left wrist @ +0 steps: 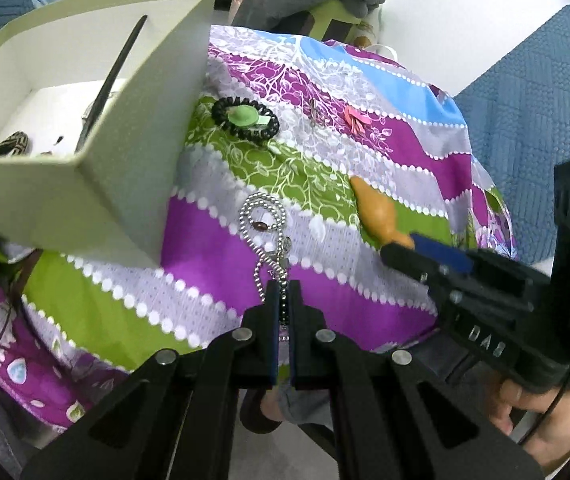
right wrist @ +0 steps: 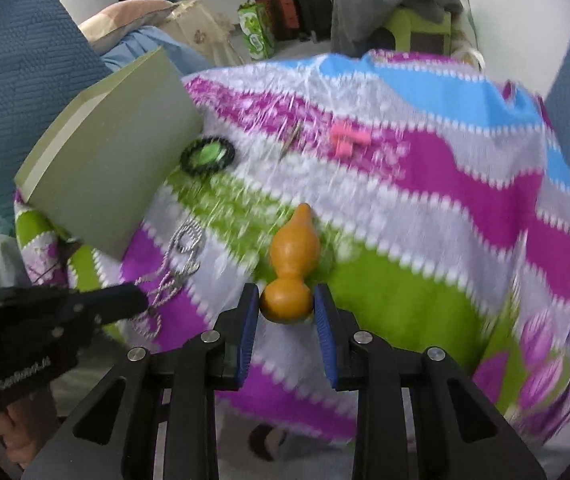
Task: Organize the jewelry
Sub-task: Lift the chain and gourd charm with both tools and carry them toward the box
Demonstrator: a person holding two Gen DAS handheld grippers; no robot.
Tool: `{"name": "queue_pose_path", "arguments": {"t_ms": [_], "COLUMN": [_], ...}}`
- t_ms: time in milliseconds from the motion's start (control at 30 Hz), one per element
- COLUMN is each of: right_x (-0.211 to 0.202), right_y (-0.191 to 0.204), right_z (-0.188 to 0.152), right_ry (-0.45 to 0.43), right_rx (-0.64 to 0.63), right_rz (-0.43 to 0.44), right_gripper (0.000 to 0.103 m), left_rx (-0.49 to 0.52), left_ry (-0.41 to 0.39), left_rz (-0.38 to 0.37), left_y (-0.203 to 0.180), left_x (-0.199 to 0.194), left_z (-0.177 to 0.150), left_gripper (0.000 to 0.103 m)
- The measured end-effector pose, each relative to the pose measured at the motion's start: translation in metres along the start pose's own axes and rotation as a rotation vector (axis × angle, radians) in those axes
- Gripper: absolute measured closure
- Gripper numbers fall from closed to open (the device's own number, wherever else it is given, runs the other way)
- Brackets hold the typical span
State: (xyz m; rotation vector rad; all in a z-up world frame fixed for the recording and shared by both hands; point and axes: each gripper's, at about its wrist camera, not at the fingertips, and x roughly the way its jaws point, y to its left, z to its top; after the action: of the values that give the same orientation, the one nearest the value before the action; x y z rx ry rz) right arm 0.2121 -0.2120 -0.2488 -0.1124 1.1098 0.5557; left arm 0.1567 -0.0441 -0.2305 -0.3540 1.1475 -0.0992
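Observation:
A silver bead chain (left wrist: 263,216) lies looped on the patterned cloth, and my left gripper (left wrist: 284,300) is shut on its lower end. Seen from the right wrist, that left gripper (right wrist: 137,300) comes in from the left with the chain (right wrist: 177,256) trailing off its tip. My right gripper (right wrist: 287,304) is shut on the round base of an orange gourd-shaped piece (right wrist: 293,248), its blue pads pressed on both sides. The left wrist view shows the same gourd (left wrist: 379,208) in the right gripper (left wrist: 405,246) at the right.
An open grey-green box (left wrist: 125,152) stands at the left, holding a black stick (left wrist: 113,80) and a patterned item (left wrist: 11,148). Further back on the cloth lie a black hair tie with a green centre (left wrist: 245,118), a small metal pin (left wrist: 315,114) and a pink clip (left wrist: 357,118).

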Motion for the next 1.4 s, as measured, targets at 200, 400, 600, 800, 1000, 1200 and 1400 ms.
{"name": "queue_pose_path", "arguments": {"t_ms": [200, 400, 600, 800, 1000, 1200, 1400], "right_x": [0.006, 0.014, 0.024, 0.011, 0.003, 0.007, 0.005], "right_y": [0.0, 0.0, 0.007, -0.001, -0.014, -0.019, -0.022], "right_z": [-0.004, 0.008, 0.013, 0.011, 0.011, 0.01, 0.012], "right_ry": [0.014, -0.03, -0.023, -0.049, -0.046, -0.011, -0.01], "right_rx": [0.039, 0.02, -0.052, -0.017, 0.068, 0.105, 0.137], "right_rz": [0.009, -0.026, -0.067, -0.061, -0.063, -0.106, -0.116], "right_gripper": [0.07, 0.07, 0.076, 0.076, 0.076, 0.076, 0.076], "left_rx": [-0.029, -0.055, -0.038, 0.04, 0.129, 0.2, 0.256], "left_ry": [0.011, 0.035, 0.056, 0.043, 0.015, -0.006, -0.019], "left_rz": [-0.009, -0.02, 0.0, 0.037, 0.07, 0.128, 0.189], "left_y": [0.012, 0.023, 0.018, 0.009, -0.007, -0.02, -0.03], "left_x": [0.001, 0.005, 0.011, 0.015, 0.021, 0.033, 0.035], "left_z": [-0.001, 0.0, -0.001, 0.0, 0.008, 0.012, 0.014], "left_gripper": [0.1, 0.097, 0.057, 0.058, 0.063, 0.084, 0.098]}}
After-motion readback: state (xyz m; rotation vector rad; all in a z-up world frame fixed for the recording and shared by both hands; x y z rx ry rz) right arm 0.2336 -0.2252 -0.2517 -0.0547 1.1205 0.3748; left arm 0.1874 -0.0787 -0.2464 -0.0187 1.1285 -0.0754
